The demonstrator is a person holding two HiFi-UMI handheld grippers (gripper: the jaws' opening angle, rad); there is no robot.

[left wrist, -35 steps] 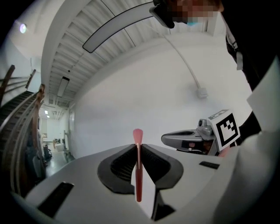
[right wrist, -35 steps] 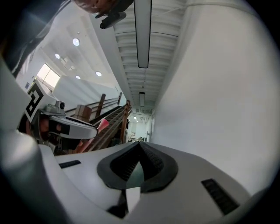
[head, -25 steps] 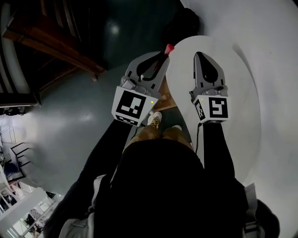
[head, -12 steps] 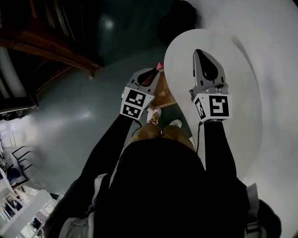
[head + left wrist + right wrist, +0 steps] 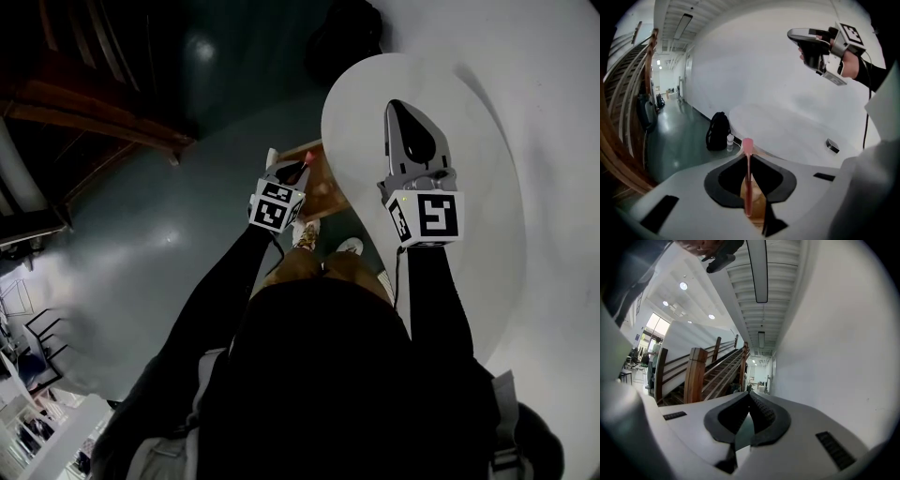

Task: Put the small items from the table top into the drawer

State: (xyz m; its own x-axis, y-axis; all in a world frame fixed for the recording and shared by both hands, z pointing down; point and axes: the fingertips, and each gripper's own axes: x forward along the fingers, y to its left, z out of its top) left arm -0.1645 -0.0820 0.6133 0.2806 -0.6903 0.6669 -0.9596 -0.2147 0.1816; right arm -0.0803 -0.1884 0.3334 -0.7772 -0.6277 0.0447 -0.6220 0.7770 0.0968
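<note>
Left gripper (image 5: 298,171) is clamping a thin pink stick (image 5: 747,180), tips pointing down over the wooden drawer (image 5: 326,187) at the 9 o'clock edge of the white table (image 5: 487,187). Right gripper (image 5: 396,108) is hovering above the tabletop, jaws together, gripping nothing

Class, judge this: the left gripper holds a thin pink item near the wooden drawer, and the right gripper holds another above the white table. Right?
No: the right gripper holds nothing; the right gripper view shows its jaws shut and empty. The left gripper does hold the pink item near the drawer.
</note>
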